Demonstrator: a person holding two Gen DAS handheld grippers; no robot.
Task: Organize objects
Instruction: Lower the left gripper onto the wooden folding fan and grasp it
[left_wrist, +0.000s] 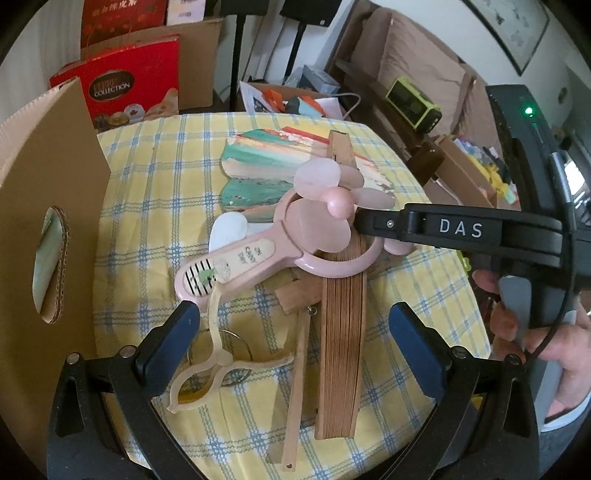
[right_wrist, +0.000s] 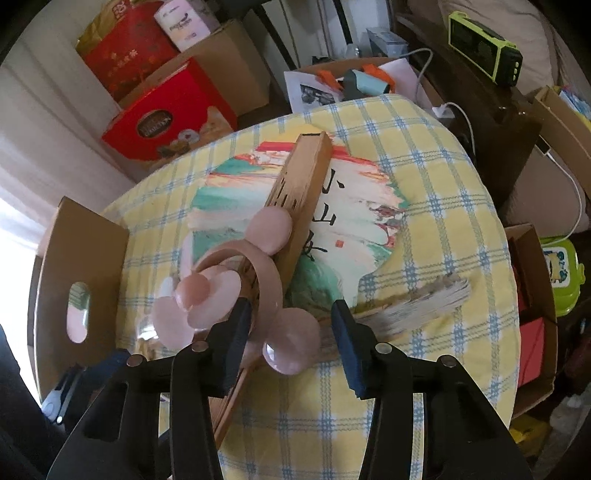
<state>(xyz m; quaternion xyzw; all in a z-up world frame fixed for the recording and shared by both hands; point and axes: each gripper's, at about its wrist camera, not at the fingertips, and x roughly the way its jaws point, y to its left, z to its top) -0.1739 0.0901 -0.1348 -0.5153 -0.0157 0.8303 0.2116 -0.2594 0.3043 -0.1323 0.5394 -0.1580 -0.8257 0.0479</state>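
Note:
A pink handheld fan (left_wrist: 258, 254) with mouse ears lies on top of a folded wooden fan (left_wrist: 341, 332), on a painted round fan (left_wrist: 266, 162), on the yellow checked table (left_wrist: 155, 177). My left gripper (left_wrist: 291, 343) is open, low over the pink fan's cream strap (left_wrist: 210, 369) and the wooden fan's near end. My right gripper (right_wrist: 288, 343) is open, its fingers on either side of the pink fan's ring and ear (right_wrist: 291, 343). In the left wrist view it (left_wrist: 369, 221) reaches in from the right at the fan head.
A cardboard box (left_wrist: 40, 206) with a handle hole stands at the table's left edge. Red gift boxes (left_wrist: 125, 85) and cartons stand behind. Open boxes (right_wrist: 532, 314) sit right of the table. A key ring (left_wrist: 236, 347) lies under the strap.

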